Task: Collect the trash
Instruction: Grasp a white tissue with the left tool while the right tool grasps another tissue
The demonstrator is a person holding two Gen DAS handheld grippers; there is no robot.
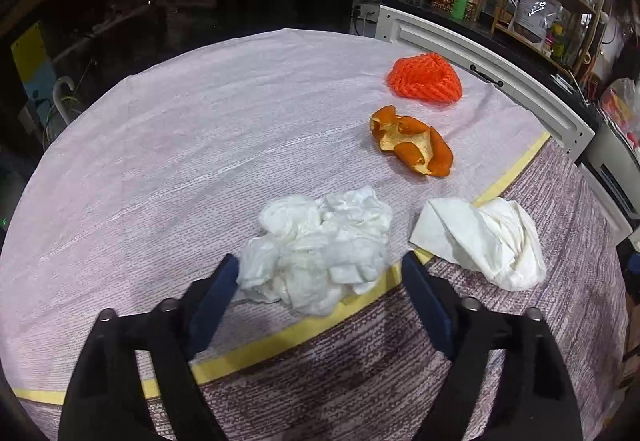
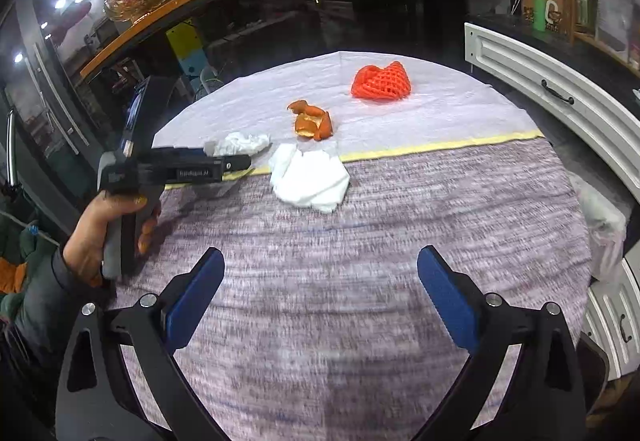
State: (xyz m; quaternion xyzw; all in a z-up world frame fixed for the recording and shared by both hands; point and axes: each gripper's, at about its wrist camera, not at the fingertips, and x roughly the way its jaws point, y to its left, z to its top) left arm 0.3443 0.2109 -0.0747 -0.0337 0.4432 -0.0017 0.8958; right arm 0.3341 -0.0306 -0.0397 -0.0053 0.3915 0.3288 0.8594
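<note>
Left gripper [image 1: 316, 273] sits low-centre in its own view, jaws spread around the crumpled tissue wad [image 1: 320, 249]; left pad looks to be at the wad's edge, right pad apart from it, so not yet pinched. I read this as the grasp step on the first piece. To the right lies a flatter paper napkin [image 1: 480, 241]; above it, orange peel [image 1: 412, 141] and red foam net [image 1: 424, 77]. Right gripper [image 2: 320, 289] hangs spread over bare tablecloth [image 2: 360, 321], empty. Next: close on the wad, then lift.

Crumpled soft tissue [image 1: 320, 249]; woven matt tablecloth [image 1: 160, 169]
</note>
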